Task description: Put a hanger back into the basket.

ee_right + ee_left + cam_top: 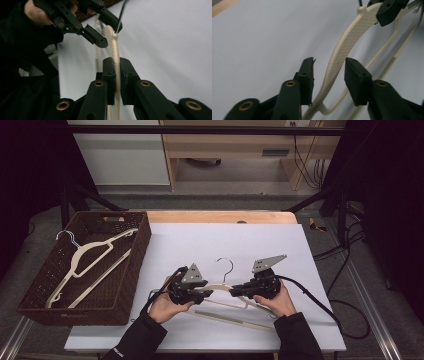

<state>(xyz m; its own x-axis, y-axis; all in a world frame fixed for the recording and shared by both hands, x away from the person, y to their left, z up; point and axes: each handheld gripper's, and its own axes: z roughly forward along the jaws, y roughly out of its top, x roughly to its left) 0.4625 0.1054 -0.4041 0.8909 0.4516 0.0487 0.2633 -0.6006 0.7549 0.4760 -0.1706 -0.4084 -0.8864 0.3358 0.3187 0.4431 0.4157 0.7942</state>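
White table sheet (pixel 200 245) carried 1 cream hanger (pixel 225 292) that my right gripper (pixel 117 75) clamped while my left gripper (pixel 329 72) straddled its shoulder with jaws parted; I judged its transfer to the brown basket (pixel 142 250), holding 2 hangers (pixel 90 262), still pending.

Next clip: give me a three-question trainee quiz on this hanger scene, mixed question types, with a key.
1. True or false: the right hand-held gripper is clamped on the cream hanger.
2. Where does the second hanger lie?
A. in the brown basket
B. on the white table sheet
C. on the floor
3. Fill in: the left hand-held gripper has its jaws either side of the hanger's arm but ____ of it.

Key: 1 true; 2 A; 3 clear, not pressing.
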